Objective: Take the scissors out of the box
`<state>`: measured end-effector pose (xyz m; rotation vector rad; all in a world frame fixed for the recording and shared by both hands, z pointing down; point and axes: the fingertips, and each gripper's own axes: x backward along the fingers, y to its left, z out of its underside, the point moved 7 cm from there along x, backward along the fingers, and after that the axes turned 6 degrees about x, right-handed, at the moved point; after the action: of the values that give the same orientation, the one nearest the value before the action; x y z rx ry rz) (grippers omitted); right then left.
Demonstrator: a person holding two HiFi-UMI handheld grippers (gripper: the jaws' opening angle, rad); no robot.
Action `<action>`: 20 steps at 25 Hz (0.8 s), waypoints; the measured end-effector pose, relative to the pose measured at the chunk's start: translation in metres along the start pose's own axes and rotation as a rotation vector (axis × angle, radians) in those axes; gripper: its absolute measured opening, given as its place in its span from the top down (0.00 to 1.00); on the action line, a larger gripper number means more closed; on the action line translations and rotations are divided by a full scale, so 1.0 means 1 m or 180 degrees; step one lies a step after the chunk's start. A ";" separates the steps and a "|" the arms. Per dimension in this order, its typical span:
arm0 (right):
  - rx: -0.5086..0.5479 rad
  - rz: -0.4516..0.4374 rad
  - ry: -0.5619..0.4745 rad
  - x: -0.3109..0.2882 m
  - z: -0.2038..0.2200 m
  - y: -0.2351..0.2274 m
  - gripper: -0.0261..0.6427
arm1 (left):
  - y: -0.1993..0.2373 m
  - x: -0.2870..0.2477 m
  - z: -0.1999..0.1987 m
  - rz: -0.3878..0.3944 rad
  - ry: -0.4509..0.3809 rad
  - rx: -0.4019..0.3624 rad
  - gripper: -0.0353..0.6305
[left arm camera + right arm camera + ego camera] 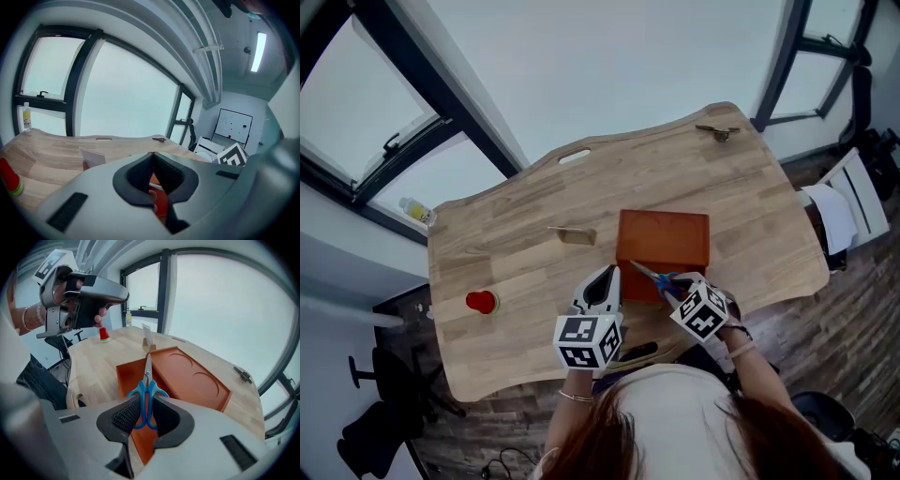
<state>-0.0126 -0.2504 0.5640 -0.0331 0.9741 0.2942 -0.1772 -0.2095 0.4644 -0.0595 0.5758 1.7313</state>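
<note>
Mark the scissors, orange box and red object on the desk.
scissors (pixel 146 373): right gripper view, at the blade pivot.
orange box (pixel 664 240): head view, middle of its top face.
red object (pixel 481 301): head view, its red top.

The orange box (pixel 664 239) blocked the near middle of the tabletop (pixel 516 272). The left tool (pixel 607 277) crowded the box at its 8 o'clock corner. The right tool (pixel 677 285), clamped on the scissors (pixel 651 273), filled the 6 o'clock side. A small tan block (pixel 574 234) stood near at 9 o'clock. Well apart were a red-capped item (pixel 481 302) beyond the left tool and a metal clip (pixel 717 132) toward 1 o'clock. Open wood from 11 to 4 o'clock left room to pass.
</note>
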 end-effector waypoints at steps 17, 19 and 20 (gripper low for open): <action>-0.0494 0.0517 -0.0593 0.038 -0.021 0.002 0.80 | 0.004 0.019 -0.016 0.0105 -0.0121 -0.0229 0.92; -0.0583 0.0566 -0.0644 0.044 -0.025 0.004 0.80 | 0.002 0.022 -0.020 0.0141 -0.0147 -0.0278 0.92; -0.0630 0.0575 -0.0681 0.048 -0.028 0.006 0.80 | 0.002 0.024 -0.021 0.0161 -0.0158 -0.0309 0.92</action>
<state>-0.0117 -0.2378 0.5098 -0.0927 0.7336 0.5489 -0.1904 -0.1967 0.4381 -0.0708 0.4600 1.8044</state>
